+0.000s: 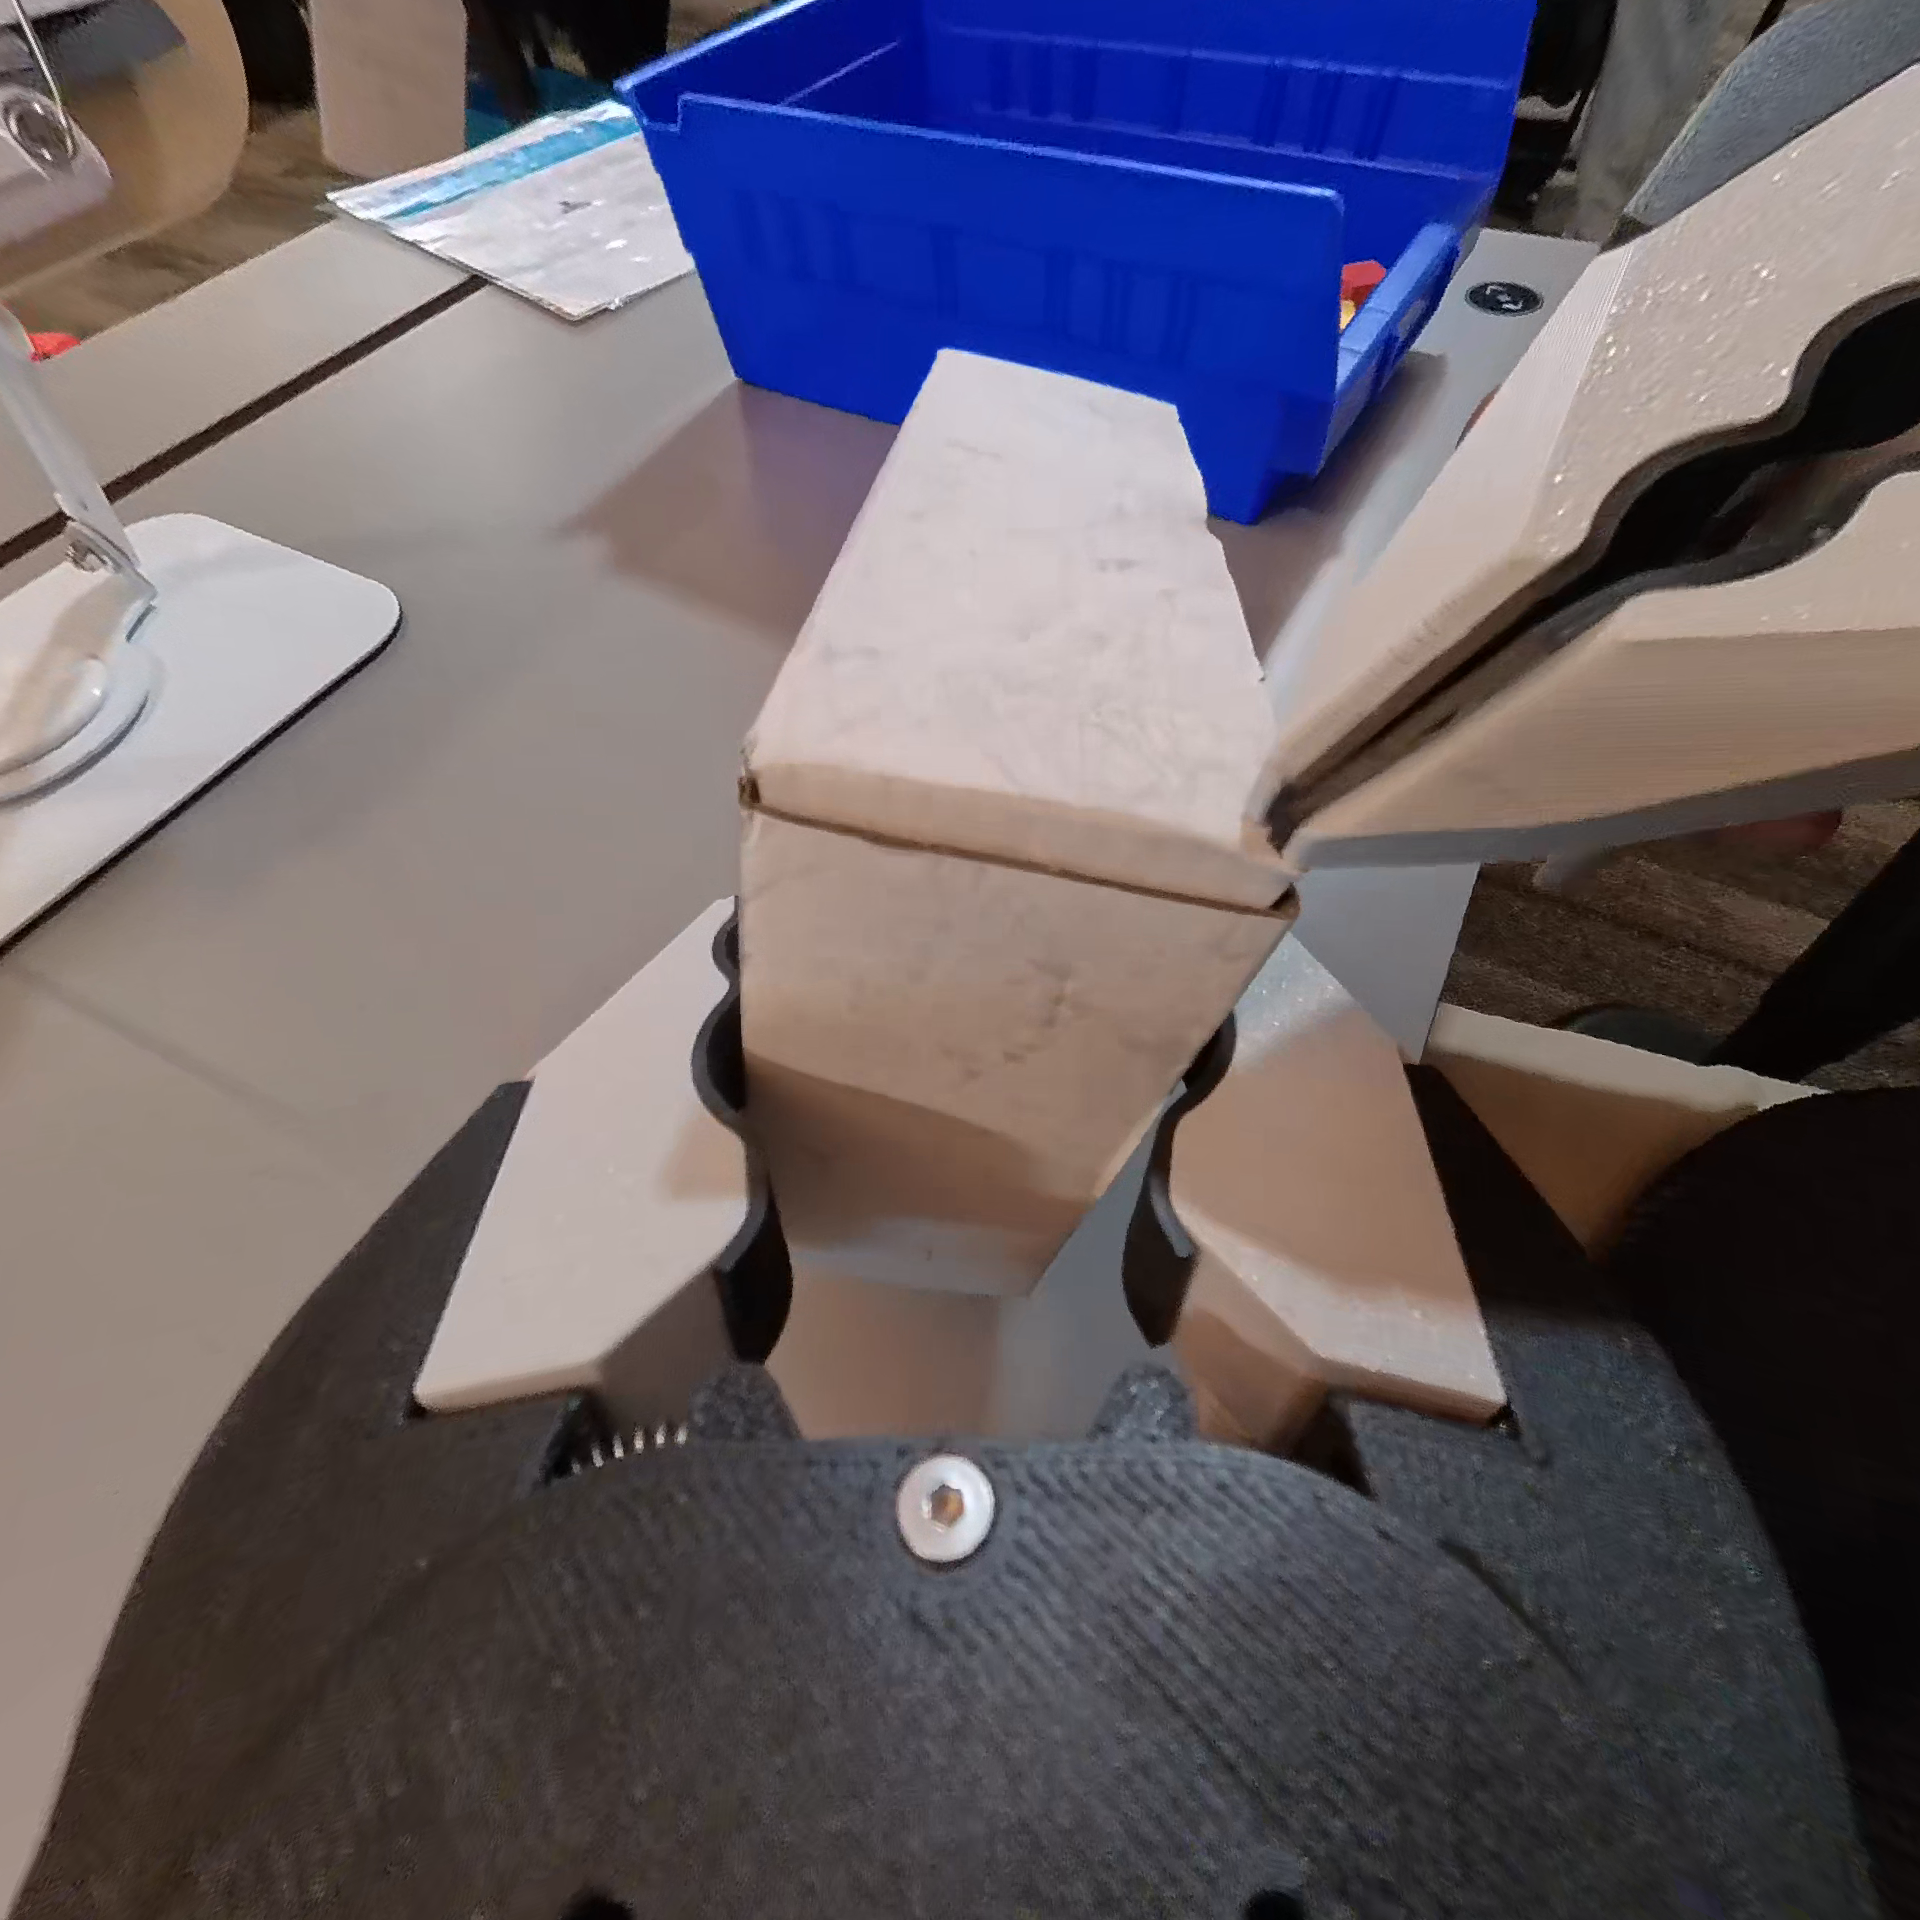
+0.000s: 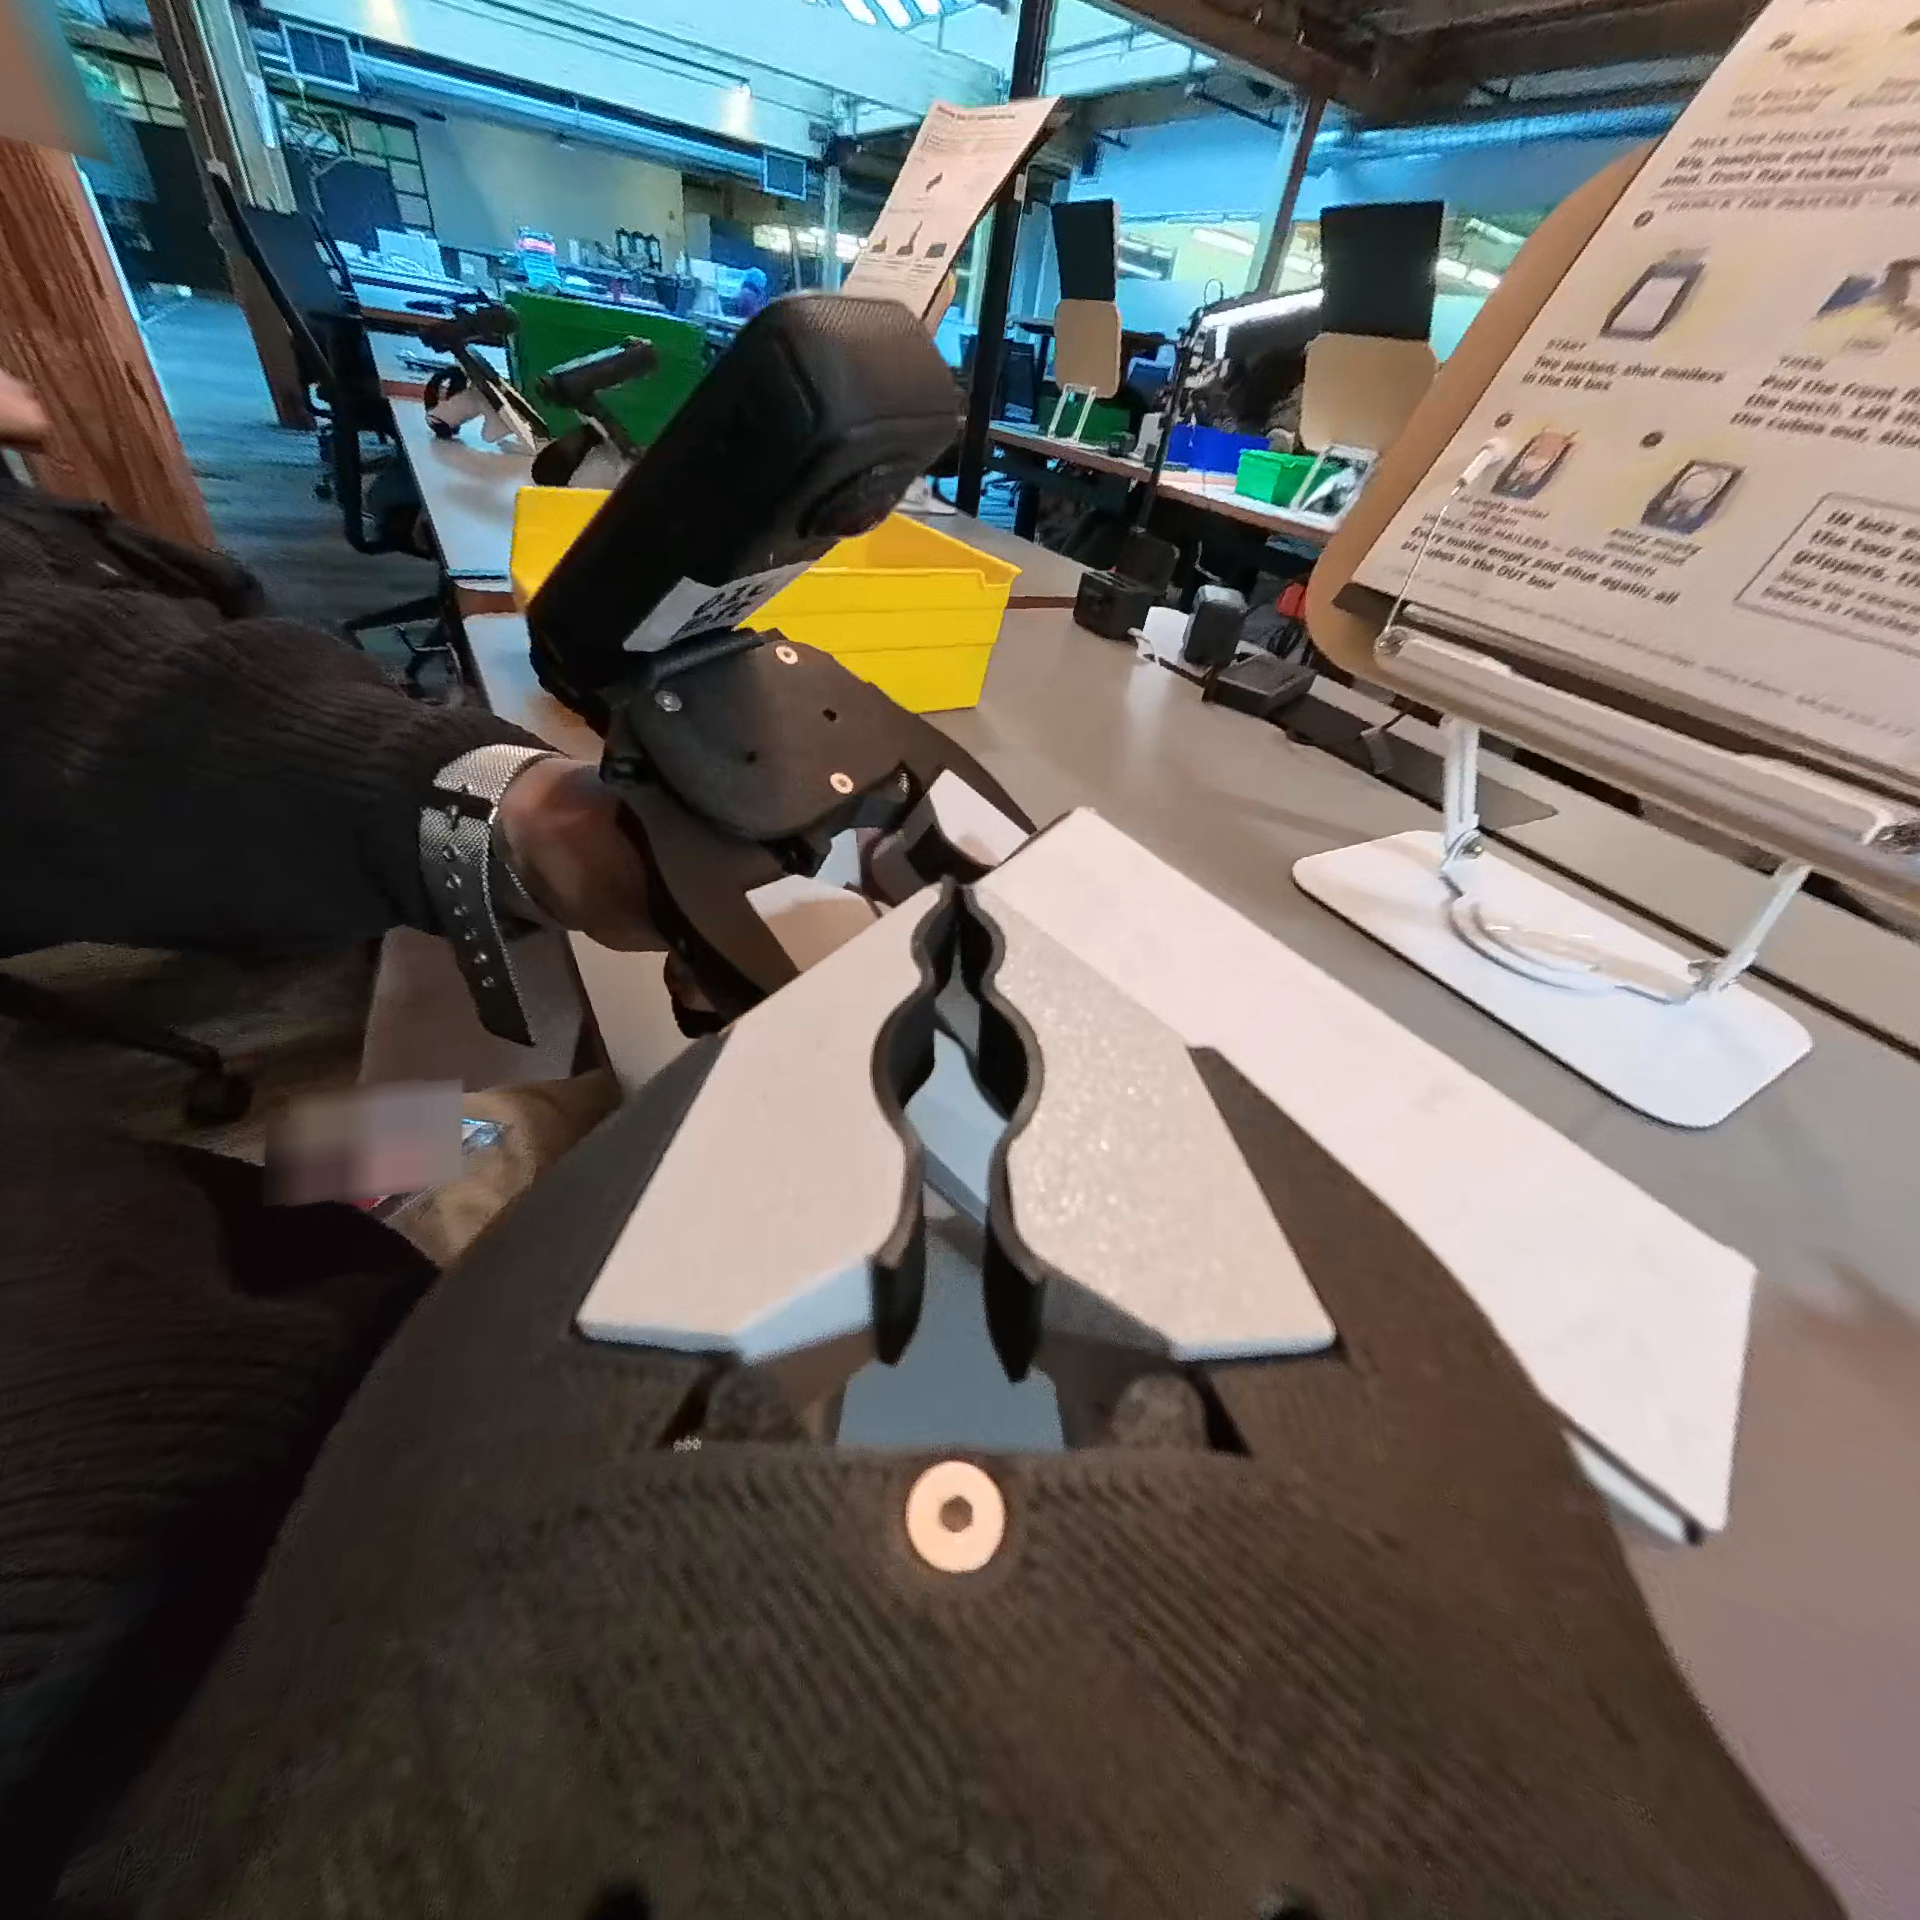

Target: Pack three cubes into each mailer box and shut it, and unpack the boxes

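My left gripper (image 1: 1008,935) is shut on a white mailer box (image 1: 997,623) and holds it by its two sides, above the grey table (image 1: 468,644). The box lid is down, with a thin seam showing at the near end. My right gripper (image 1: 1280,821) comes in from the right with its jaws closed on the lid edge at the near right corner. In the right wrist view the right gripper (image 2: 954,894) pinches the edge of the box (image 2: 1351,1143). The left gripper's black body (image 2: 758,748) is just beyond. Red and yellow cubes (image 1: 1359,286) show in the blue bin (image 1: 1039,260).
The blue bin stands right behind the box. A document stand with a white base (image 1: 208,644) is at the left, and it shows in the right wrist view (image 2: 1558,987) too. A yellow bin (image 2: 894,613) sits farther off. A clear bag (image 1: 520,208) lies at the back. The tips of one gripper are about 9 cm away from the tips of the other. The right gripper is farther from the white base (image 1: 208,644), some 40 cm, than the left, some 30 cm. It turns up in the right wrist view (image 2: 1614,1023) as well.
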The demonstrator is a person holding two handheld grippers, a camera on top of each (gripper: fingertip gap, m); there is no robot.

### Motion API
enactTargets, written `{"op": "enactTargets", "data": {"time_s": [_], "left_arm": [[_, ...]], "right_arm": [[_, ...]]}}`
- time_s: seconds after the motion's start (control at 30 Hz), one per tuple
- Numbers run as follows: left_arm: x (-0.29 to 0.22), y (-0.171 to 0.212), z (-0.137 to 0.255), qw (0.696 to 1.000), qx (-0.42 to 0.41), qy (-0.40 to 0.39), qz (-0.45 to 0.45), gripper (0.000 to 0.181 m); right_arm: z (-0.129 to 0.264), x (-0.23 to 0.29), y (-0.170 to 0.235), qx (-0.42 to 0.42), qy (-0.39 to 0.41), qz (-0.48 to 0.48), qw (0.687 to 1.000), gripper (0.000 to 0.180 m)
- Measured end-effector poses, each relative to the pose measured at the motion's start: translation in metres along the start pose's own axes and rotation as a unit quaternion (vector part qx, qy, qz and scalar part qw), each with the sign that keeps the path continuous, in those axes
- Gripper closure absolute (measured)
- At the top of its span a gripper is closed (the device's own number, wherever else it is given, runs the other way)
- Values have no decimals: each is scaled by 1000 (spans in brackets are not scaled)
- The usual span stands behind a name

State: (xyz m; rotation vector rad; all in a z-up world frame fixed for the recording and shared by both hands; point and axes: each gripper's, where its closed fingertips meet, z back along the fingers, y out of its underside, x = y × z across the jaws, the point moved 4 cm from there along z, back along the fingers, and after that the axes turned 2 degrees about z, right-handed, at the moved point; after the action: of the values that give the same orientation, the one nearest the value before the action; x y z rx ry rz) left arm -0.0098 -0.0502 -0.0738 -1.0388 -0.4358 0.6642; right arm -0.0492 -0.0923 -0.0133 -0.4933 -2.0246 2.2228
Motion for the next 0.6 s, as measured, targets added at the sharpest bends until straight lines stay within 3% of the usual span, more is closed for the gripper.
{"op": "enactTargets", "data": {"time_s": [0.27,0.4,0.6], "left_arm": [[4,14,-7,999,28,0,15,104],[1,10,-6,1000,16,8,14,104],[11,13,-3,999,10,9,36,104]], "right_arm": [[-9,2,17,49,-14,-28,998,180],[-5,-2,14,24,-12,-5,1000,180],[25,-58,14,7,94,-45,995,180]]}}
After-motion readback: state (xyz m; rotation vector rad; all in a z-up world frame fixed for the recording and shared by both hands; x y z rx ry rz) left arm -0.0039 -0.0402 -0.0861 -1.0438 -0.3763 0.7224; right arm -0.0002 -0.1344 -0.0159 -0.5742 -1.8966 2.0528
